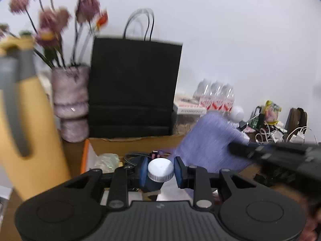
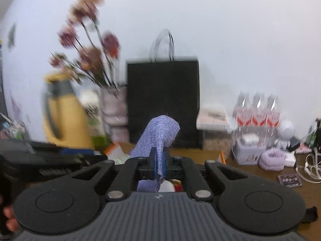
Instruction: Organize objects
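Note:
My left gripper [image 1: 160,170] is shut on a small dark blue bottle with a white cap [image 1: 160,169], held upright above an open cardboard box [image 1: 128,144]. My right gripper [image 2: 159,166] is shut on a purple knitted cloth [image 2: 160,132] that sticks up between the blue pads. The same cloth [image 1: 210,140] shows in the left wrist view, to the right of the bottle, with the right gripper's black body [image 1: 280,154] behind it. The left gripper's body [image 2: 30,156] shows at the left edge of the right wrist view.
A yellow thermos jug [image 1: 26,120], a pink vase of flowers [image 1: 70,104] and a black paper bag [image 1: 134,88] stand behind the box. Bottled water [image 2: 256,110], a white tin [image 2: 248,150], a purple scrunchie [image 2: 271,158], a white figurine [image 2: 285,130] and cables [image 1: 276,134] are on the right.

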Motion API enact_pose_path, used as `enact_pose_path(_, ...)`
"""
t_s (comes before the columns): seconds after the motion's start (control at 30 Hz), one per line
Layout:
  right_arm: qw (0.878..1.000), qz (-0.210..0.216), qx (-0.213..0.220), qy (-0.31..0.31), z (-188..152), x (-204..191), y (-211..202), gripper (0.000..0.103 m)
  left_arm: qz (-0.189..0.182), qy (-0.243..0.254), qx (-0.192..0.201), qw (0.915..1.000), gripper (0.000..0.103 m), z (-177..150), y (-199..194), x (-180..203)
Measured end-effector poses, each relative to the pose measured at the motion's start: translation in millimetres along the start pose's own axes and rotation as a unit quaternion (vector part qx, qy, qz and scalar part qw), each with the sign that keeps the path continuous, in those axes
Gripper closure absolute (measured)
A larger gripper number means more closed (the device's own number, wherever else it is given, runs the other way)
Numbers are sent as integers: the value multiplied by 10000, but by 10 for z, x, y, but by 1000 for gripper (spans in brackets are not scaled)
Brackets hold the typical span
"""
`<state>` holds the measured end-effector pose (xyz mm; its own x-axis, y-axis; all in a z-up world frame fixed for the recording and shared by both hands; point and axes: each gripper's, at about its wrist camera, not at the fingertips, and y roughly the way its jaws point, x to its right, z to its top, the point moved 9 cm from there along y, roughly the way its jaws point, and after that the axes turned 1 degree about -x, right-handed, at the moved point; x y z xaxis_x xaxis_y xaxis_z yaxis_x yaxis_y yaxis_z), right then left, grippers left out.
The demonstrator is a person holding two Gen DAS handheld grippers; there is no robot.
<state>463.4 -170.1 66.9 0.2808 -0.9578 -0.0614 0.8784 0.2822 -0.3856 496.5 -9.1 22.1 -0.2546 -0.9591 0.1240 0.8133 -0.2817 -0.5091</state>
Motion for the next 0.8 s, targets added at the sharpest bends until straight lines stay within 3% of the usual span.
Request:
enact_pose_path(0.13,9941,-420,-981,217,-416,399,772,97,332,169,-597,9975,76,-91,715,-161)
enact_pose_path(0.23,9854,-641,-1541,322,-765,640,989,96,295,56,-1124,9932,76,-332,1097,-289)
enact_pose_path(0.27,9843,-624,-1613,342,-832,686,991,92,191,28,-1183,9928,72,-396,1158,-300)
enact_pose_path(0.33,9828,-709,-1682,290,-905,729,947,67,72,4,-1248,9922,60,-479,1210,-308)
enact_pose_path(0.37,9836,-751,-1616,266,-887,745,914,47,59,-11,-1224,9925,58,-487,1200,-310)
enact_pose_path(0.4,9854,-744,-1515,237,-842,752,869,37,67,-37,-1189,9929,56,-480,1150,-308)
enact_pose_path(0.53,9889,-706,-1280,269,-565,782,686,34,195,-193,-973,9949,39,-227,869,-288)
enact_pose_path(0.63,9903,-649,-1221,161,-352,710,550,25,360,-286,-780,9959,31,-30,602,-276)
enact_pose_path(0.73,9911,-577,-1194,82,-273,624,385,24,442,-170,-676,9966,19,11,277,-200)
enact_pose_path(0.8,9910,-406,-1264,183,-313,583,289,24,528,64,-770,9956,18,-46,42,-107)
